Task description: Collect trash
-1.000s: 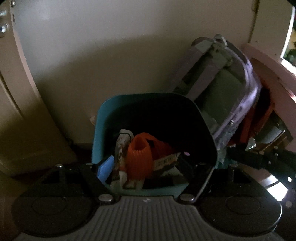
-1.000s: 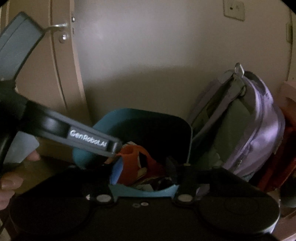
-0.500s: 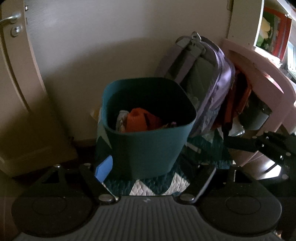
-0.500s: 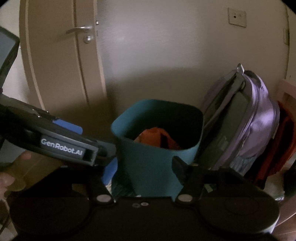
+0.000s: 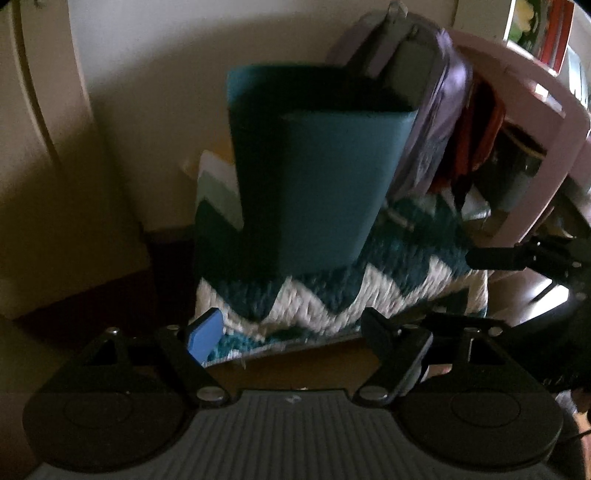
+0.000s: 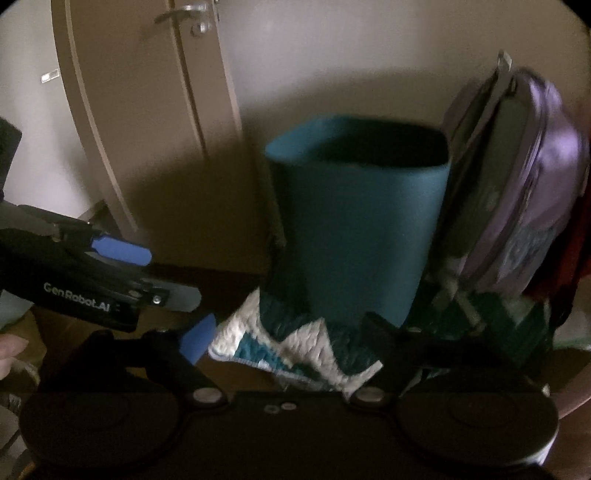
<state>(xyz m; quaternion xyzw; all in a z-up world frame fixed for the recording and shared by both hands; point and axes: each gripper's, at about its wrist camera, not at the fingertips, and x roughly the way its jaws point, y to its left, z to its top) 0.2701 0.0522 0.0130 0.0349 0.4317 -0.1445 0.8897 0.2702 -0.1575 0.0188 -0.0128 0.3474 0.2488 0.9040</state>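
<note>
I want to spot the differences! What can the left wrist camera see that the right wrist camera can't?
Only the left wrist view shows the pale pink chair and the books up behind it. Only the right wrist view shows the door handle. Both show the teal bin, the purple backpack leaning beside it, and the zigzag rug underneath.

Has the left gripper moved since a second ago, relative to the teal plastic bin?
Yes. The left gripper has backed away and dropped: it looked into the teal plastic bin before, and now faces its outer wall above the zigzag rug, jaws open.
</note>
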